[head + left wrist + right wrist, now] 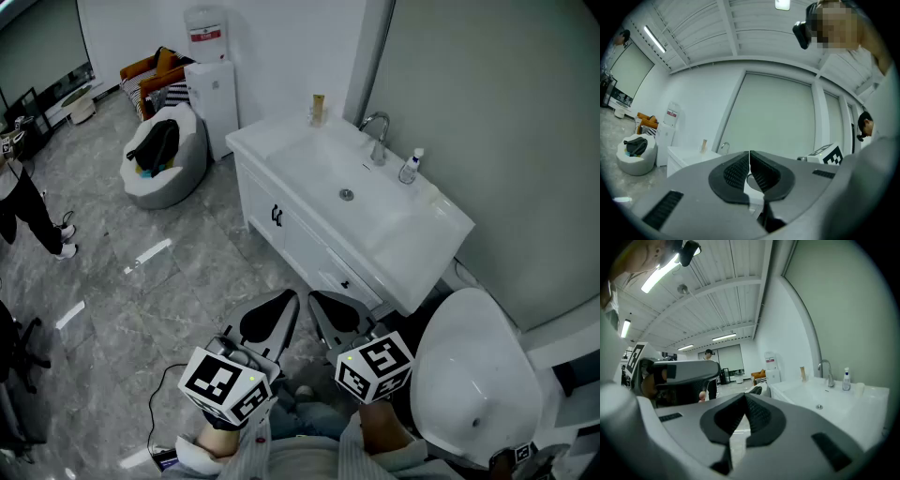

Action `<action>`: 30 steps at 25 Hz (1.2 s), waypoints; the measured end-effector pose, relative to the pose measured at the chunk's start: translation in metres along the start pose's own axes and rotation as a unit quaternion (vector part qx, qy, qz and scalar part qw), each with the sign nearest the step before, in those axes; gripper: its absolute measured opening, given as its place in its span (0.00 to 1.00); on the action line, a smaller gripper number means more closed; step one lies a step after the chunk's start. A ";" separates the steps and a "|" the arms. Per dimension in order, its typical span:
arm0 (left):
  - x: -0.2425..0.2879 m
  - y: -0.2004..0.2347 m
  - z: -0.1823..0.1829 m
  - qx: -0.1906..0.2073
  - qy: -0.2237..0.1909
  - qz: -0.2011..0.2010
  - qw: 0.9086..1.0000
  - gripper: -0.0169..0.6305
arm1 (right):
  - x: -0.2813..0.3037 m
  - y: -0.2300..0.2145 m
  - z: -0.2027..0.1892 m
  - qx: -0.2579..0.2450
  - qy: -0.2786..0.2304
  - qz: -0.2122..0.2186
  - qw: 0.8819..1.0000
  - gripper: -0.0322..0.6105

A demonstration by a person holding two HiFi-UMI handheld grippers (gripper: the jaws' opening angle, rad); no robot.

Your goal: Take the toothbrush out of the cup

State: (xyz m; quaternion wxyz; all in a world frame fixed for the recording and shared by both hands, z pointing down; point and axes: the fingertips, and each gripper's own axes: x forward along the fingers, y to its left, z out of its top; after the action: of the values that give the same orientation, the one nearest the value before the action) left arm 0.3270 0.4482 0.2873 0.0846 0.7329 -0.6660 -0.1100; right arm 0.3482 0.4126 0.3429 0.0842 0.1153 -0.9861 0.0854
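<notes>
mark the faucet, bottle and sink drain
faucet (380,141), head view, on its upright stem
bottle (410,170), head view, on its body
drain (346,195), head view, on its centre

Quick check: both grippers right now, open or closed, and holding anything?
Left gripper: jaws closed, nothing held.
Right gripper: jaws closed, nothing held.

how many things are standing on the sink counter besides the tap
3: a tan container at the far end, a pump bottle right of the tap, and what looks like a pale cup beside that bottle.
</notes>
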 end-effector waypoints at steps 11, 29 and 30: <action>0.000 0.038 -0.001 0.026 0.015 0.003 1.000 0.06 | 0.041 -0.002 -0.002 0.010 -0.006 -0.006 1.000 0.07; 0.063 0.123 -0.006 0.024 0.034 0.010 0.999 0.06 | 0.122 -0.066 -0.009 0.033 0.014 -0.024 0.999 0.07; 0.071 0.131 -0.003 0.025 0.033 0.012 0.999 0.06 | 0.132 -0.074 -0.007 0.034 0.016 -0.022 0.999 0.07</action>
State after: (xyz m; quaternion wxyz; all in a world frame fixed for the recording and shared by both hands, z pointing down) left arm 0.2088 0.3641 0.3225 0.0900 0.7299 -0.6741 -0.0681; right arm 0.2407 0.3152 0.3856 0.0977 0.1385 -0.9783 0.1188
